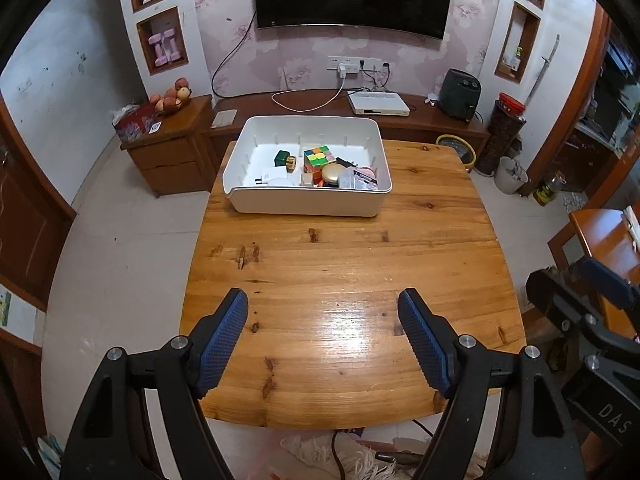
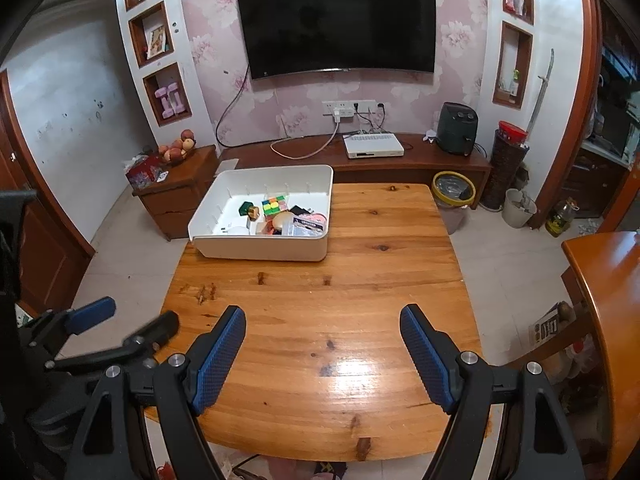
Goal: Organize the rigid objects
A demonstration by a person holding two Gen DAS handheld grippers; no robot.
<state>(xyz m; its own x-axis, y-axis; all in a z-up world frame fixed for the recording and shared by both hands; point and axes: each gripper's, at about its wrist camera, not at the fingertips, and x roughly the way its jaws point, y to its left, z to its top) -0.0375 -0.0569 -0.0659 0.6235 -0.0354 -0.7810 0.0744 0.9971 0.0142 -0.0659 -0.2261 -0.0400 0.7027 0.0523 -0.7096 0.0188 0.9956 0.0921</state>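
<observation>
White bin point(image 1: 308, 200) is sitting at the far end of the wooden counter point(image 1: 352, 280), holding a puzzle cube point(image 1: 318, 158) and other small items; left gripper point(image 1: 323, 308) and right gripper point(image 2: 322, 326) are hovering empty, jaws open; advising a slow, level reach toward the bin

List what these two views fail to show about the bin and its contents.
- Bin floor nearest the camera: hidden by its front wall in both wrist views.
- Items under the cube and gold disc: piled, overlapping, too small to name.
- Clear box label: too small to read.
- Bin's far outer side: hidden by the bin itself.
</observation>
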